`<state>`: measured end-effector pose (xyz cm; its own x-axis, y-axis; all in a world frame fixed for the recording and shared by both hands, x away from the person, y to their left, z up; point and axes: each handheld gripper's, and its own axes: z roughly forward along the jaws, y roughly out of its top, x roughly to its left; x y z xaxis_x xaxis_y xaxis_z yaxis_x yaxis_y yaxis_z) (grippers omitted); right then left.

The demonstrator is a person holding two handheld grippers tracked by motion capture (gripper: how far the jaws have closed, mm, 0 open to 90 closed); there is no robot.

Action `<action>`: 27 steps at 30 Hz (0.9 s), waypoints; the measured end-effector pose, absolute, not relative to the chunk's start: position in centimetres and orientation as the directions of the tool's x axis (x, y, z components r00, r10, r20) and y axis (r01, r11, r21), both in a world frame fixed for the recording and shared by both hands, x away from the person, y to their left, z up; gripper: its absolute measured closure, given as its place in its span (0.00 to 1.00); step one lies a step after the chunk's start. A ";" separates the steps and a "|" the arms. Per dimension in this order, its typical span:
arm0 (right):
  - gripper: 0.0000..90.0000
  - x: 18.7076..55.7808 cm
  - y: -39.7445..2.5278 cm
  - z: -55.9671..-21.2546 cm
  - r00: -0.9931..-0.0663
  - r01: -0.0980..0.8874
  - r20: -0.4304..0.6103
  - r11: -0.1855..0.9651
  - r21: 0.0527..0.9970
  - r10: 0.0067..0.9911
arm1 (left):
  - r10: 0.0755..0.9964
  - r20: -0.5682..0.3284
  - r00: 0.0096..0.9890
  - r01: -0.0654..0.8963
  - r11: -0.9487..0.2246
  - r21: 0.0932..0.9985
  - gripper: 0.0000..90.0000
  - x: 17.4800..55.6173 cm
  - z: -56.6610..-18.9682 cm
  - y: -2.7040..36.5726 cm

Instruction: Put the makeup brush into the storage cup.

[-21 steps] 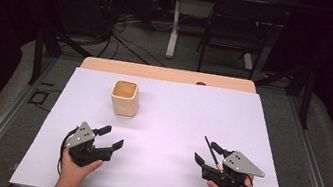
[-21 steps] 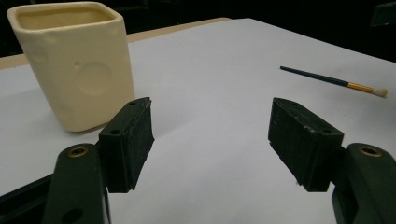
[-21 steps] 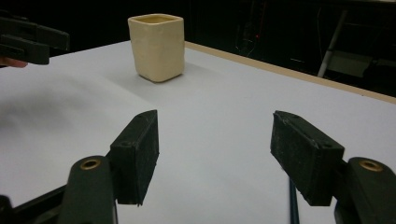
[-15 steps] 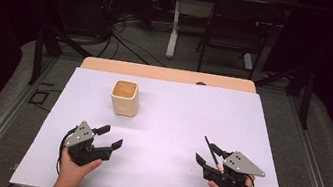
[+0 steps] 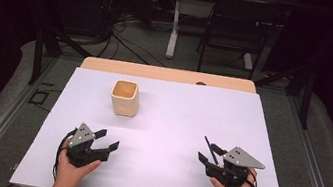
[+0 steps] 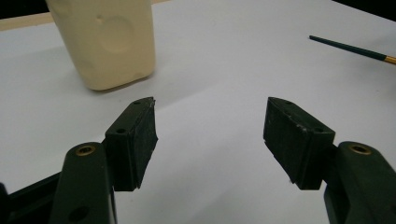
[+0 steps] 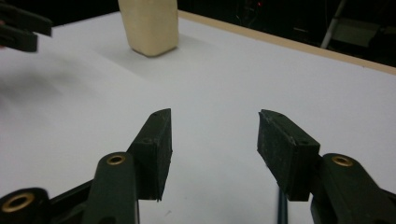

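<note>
The thin dark brush [image 5: 208,149] lies flat on the white table cover [image 5: 175,120] at the near right, just beside the right gripper [image 5: 206,154]. In the high view its far end points away from the person and its near end runs in beside that gripper's jaws. In the left gripper view the brush [image 6: 355,48] appears at the upper right as a dark green stem with a gold band near the frame edge. In the right gripper view a dark blue-grey strip [image 7: 282,210] shows under the right-hand jaw; whether it touches the jaw cannot be told.

The right gripper [image 7: 212,140] rests low over the cover, its jaws spread apart with nothing between them. The left gripper [image 5: 107,139] sits at the near left, well apart from the brush; its jaws are likewise spread apart and bare [image 6: 210,135].

The cream cup [image 5: 125,98] stands upright on the far left part of the cover, well apart from both grippers. It appears ahead of the left gripper [image 6: 105,42] and far off to the upper left in the right gripper view [image 7: 149,25].

A tan table edge [image 5: 167,74] shows beyond the cover.
</note>
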<state>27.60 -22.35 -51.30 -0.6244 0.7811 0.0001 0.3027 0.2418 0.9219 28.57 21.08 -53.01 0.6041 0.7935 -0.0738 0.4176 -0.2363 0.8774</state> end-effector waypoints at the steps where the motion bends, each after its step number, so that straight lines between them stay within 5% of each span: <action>1: 0.51 27.6 -22.4 -51.3 -0.624 0.303 0.000 0.242 0.922 0.781 | 0.794 -0.074 0.604 0.418 -0.236 0.877 0.39 28.6 -53.0 21.1; 14: 0.47 28.8 -22.3 -50.7 -0.605 0.481 0.045 0.319 0.817 0.795 | 0.775 -0.072 0.628 0.413 -0.254 0.874 0.41 28.0 -52.3 21.3; 27: 0.49 29.0 -22.0 -50.0 -0.624 0.520 0.052 0.364 0.772 0.780 | 0.775 -0.103 0.623 0.446 -0.245 0.861 0.42 27.9 -52.0 21.4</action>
